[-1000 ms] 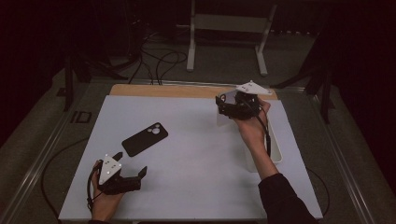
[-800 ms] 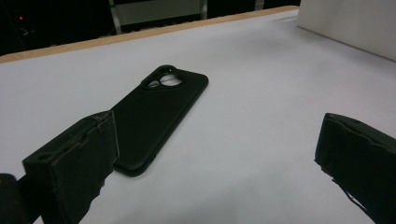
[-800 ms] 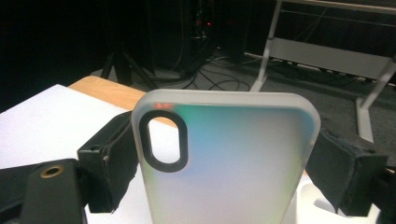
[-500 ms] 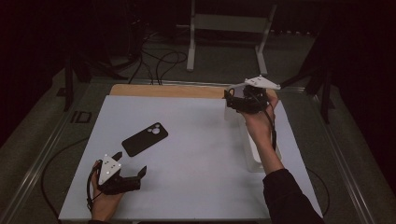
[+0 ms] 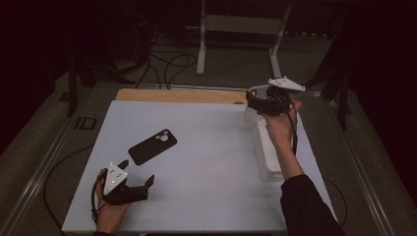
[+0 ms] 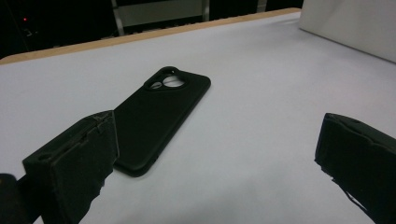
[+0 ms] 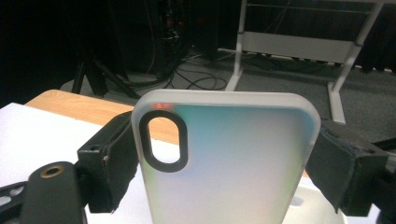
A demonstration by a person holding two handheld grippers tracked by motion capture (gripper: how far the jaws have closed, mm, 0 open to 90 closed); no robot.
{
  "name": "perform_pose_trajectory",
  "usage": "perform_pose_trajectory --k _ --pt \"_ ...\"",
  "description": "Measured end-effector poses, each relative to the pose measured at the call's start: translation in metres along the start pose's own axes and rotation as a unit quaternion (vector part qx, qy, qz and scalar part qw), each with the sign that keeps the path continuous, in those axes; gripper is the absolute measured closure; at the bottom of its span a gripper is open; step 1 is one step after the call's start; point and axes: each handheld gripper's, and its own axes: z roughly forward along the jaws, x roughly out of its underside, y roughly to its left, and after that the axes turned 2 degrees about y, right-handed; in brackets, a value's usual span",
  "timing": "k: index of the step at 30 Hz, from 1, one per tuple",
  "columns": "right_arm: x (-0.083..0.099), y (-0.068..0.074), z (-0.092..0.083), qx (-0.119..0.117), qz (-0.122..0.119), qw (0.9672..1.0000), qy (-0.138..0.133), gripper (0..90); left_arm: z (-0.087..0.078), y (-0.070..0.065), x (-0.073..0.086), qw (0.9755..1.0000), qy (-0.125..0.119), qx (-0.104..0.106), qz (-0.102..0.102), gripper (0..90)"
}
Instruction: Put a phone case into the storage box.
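The right gripper (image 7: 224,154) clamps a translucent white plastic phone case (image 7: 229,163) upright above the white bin (image 5: 268,157), far right. The left gripper (image 6: 215,154) gapes empty; the black phone case (image 6: 156,119) lies just beyond it, angled far-right.

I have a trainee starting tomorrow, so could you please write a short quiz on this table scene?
1. True or false: the right gripper holds a translucent white plastic phone case between its fingers.
2. What lies on the white table just ahead of the left gripper?
3. The left gripper's fingers are: A open, B shut on the case, C hidden.

Key
1. True.
2. A flat black phone case with an oval camera cutout.
3. A.
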Motion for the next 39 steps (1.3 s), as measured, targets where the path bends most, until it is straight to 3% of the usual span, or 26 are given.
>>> perform_pose_trajectory --k 11,23,32,39 --pt "0.002 -0.021 0.003 0.024 0.019 0.9995 0.002 16.5 0.0 -0.001 0.0 1.0 0.0 -0.001 0.004 0.0" --pt "0.007 -0.042 0.009 0.066 0.02 0.9975 0.014 16.5 0.0 -0.001 0.0 1.0 -0.001 -0.001 0.003 0.0" --pt "0.014 -0.05 0.02 0.076 0.043 0.9958 0.028 16.5 -0.001 -0.001 0.0 1.0 -0.004 0.0 0.001 0.0" --pt "0.02 -0.051 0.029 0.079 0.048 0.9949 0.04 16.4 -0.002 0.0 0.0 1.0 -0.005 0.0 0.001 0.0"
